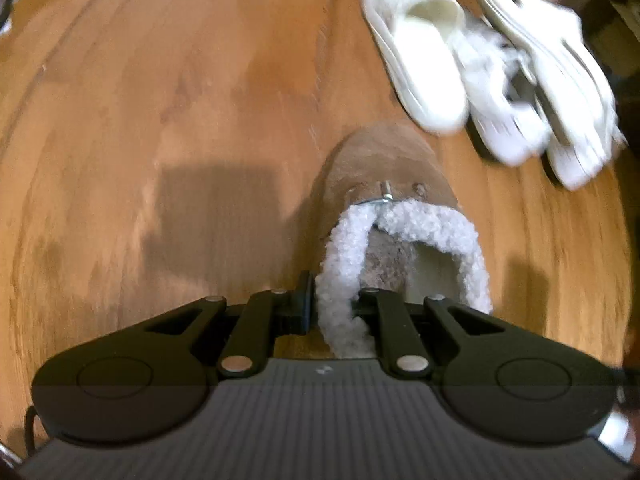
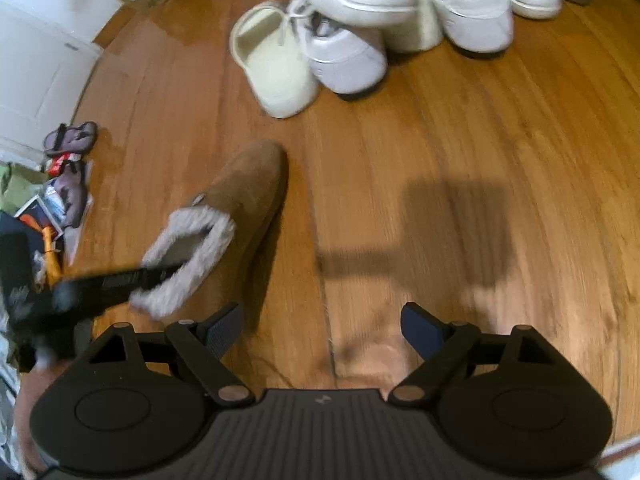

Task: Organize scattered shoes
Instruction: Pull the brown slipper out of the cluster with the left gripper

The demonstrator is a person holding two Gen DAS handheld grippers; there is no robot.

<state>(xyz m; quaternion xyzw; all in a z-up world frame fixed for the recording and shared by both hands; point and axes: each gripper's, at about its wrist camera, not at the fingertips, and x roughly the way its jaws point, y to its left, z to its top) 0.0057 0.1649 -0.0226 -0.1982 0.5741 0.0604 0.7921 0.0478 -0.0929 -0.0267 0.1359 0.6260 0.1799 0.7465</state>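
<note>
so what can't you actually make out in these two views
- Brown slipper: the left wrist view shows the left hand-held gripper shut on its fleece collar; the heel is hidden behind the gripper body.
- White shoes: motion blur smears them in the left wrist view, so laces and markings are unreadable.
- White shoe pile: cut off by the right wrist view's top edge; count unclear.
- Clutter by the wall: small and distorted at the left edge.
</note>
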